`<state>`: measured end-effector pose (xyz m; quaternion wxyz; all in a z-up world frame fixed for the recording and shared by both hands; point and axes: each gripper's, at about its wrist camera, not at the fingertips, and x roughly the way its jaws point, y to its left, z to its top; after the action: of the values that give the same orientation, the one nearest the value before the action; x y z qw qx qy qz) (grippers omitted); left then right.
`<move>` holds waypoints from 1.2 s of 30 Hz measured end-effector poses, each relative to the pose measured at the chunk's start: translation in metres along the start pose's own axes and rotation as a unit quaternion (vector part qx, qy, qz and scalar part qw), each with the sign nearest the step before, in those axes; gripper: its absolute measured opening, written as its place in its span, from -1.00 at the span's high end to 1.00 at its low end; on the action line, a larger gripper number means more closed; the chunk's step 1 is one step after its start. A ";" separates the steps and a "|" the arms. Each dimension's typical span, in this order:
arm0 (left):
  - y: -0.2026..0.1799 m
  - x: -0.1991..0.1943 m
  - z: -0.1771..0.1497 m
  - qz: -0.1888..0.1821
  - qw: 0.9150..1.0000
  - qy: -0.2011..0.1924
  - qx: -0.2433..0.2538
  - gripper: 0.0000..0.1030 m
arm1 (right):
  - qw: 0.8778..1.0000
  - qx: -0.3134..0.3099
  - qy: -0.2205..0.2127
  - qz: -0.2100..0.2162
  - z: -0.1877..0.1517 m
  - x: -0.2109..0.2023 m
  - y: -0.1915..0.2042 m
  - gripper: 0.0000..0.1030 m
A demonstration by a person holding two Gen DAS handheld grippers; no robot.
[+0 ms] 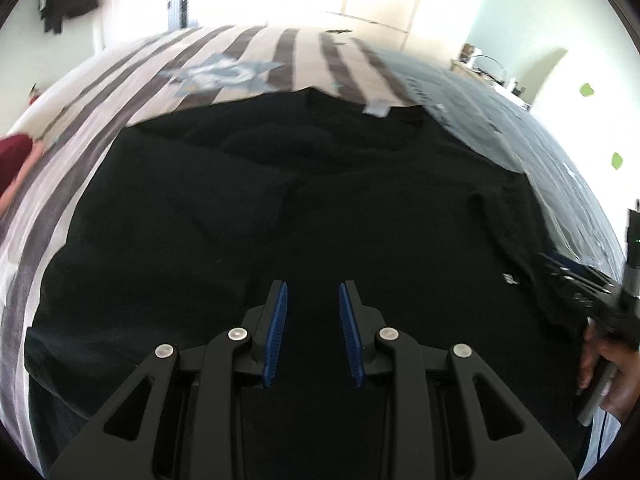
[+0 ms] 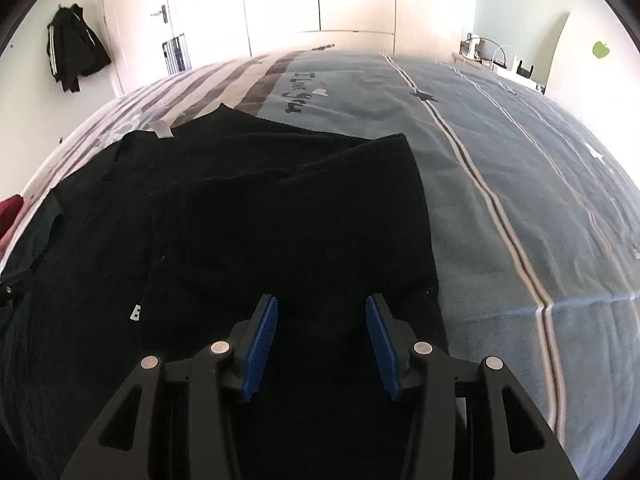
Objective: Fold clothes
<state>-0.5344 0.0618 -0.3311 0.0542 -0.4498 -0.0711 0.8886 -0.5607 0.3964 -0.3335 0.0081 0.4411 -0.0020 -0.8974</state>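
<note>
A black shirt [image 1: 280, 200] lies spread flat on the bed, its white neck label [image 1: 376, 109] at the far edge. In the right wrist view the shirt [image 2: 100, 220] has its right side folded over as a flap [image 2: 300, 200], and a small white tag [image 2: 136, 312] shows near the fold. My left gripper [image 1: 313, 286] hovers open over the shirt's near part, nothing between its blue pads. My right gripper [image 2: 321, 299] stands open above the folded flap, its pads empty. It also appears blurred at the right of the left wrist view [image 1: 580, 280], held by a hand [image 1: 608, 364].
The bedspread is striped brown and white [image 1: 120, 92] on the left and blue-grey [image 2: 520, 160] on the right. A red cloth [image 2: 10, 208] lies at the left bed edge. A dark jacket [image 2: 72, 52] hangs on the wall. A bedside table [image 2: 492, 60] stands far right.
</note>
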 end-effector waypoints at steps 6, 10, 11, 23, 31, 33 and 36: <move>0.007 -0.001 0.034 0.022 0.999 -0.035 0.006 0.52 | 0.999 -0.018 -0.025 0.029 0.046 -0.008 0.026 0.17; 0.028 0.013 0.062 0.056 0.998 -0.034 -0.010 0.52 | 0.999 -0.034 0.004 0.027 0.069 0.030 0.048 0.17; 0.034 0.016 0.064 0.062 0.998 -0.030 -0.013 0.52 | 0.999 -0.035 0.021 0.025 0.071 0.043 0.052 0.16; 0.099 0.045 0.096 0.058 0.998 -0.018 -0.020 0.52 | 0.999 0.023 -0.013 0.028 0.081 0.038 0.016 -0.02; 0.118 0.077 0.098 0.076 0.997 0.002 0.012 0.52 | 0.999 0.033 0.028 -0.015 0.073 0.073 -0.012 -0.04; 0.124 0.068 0.103 0.076 0.997 -0.018 -0.001 0.52 | 0.999 0.031 0.023 -0.018 0.072 0.070 -0.011 -0.04; 0.137 0.068 0.111 0.100 0.994 -0.033 -0.004 0.52 | 0.999 0.040 -0.005 -0.021 0.076 0.058 -0.017 -0.06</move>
<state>-0.6689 -0.0712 -0.3439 -0.0389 -0.4257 -0.0309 0.9035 -0.6565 0.4121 -0.3328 -0.0281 0.4369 -0.0290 -0.8986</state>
